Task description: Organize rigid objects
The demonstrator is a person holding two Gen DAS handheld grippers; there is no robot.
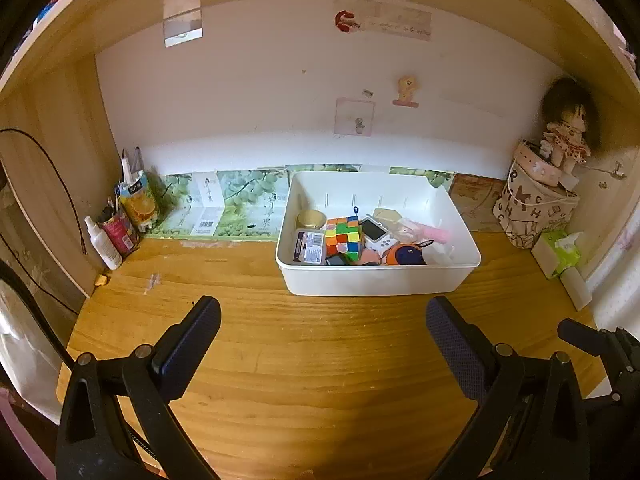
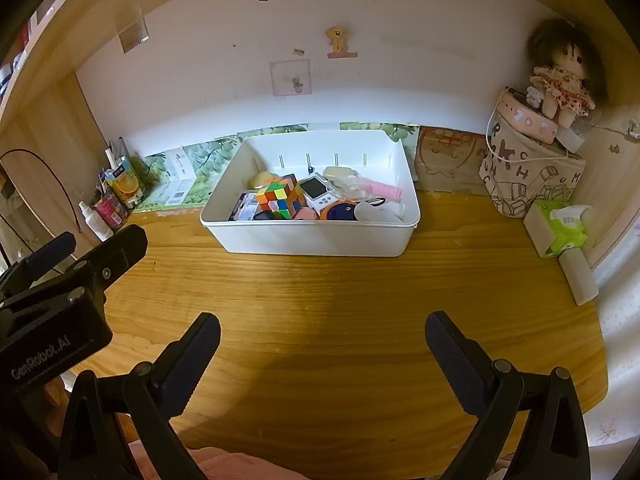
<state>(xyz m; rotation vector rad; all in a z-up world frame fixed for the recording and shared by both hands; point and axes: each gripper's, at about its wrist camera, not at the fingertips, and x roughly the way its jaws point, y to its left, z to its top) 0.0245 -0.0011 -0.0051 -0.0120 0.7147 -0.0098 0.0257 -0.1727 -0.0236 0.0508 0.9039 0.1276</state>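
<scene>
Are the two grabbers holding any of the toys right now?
No. The left gripper and the right gripper are both open with nothing between their fingers. The toys sit in the white bin.

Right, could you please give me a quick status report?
Left gripper open, right gripper open, both empty. White bin full: cube, handheld game. Desk ahead unobstructed.
</scene>
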